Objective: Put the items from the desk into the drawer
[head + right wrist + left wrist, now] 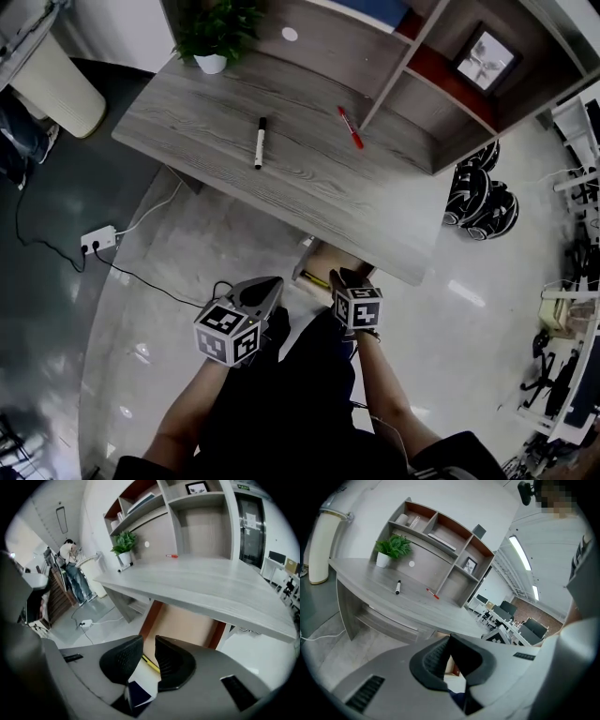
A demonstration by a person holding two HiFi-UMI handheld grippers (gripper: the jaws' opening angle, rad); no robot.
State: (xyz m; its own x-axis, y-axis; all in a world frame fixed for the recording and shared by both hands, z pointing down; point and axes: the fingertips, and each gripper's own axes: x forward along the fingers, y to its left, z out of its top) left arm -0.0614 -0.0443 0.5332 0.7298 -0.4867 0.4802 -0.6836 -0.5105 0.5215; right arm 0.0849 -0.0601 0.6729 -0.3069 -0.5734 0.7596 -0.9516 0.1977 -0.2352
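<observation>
Hovering over the open tan wooden drawer (323, 255), which projects from under the front edge of the grey wood-grain desk (309, 192) towards its right end, the right gripper (148, 643) has its jaws apart with nothing clamped. A slim yellow object (150, 662) shows through the gap, lying inside the drawer. The left gripper (449, 641) hangs just beside it, below the front edge, with jaws slightly parted and likewise empty.

Two task items are on the desk top: a black marker pen (260, 142) near the middle, and a red marker pen (350, 127) towards the back edge, close to an upright of the shelf unit. They lie well apart. A potted green plant (211, 37) stands at the back left corner.

The step in hand appears to be the reach for the next item. Recommended procedure:

1. Raise the empty gripper clear of the drawer and out from beneath the front edge before moving inward, to avoid striking the desk.
2. Approach one marker from above, with the jaws set across its barrel near mid-length.
3. Close squarely; a round barrel is likely to roll if only one pad makes contact.
4. Leave the drawer open.
</observation>
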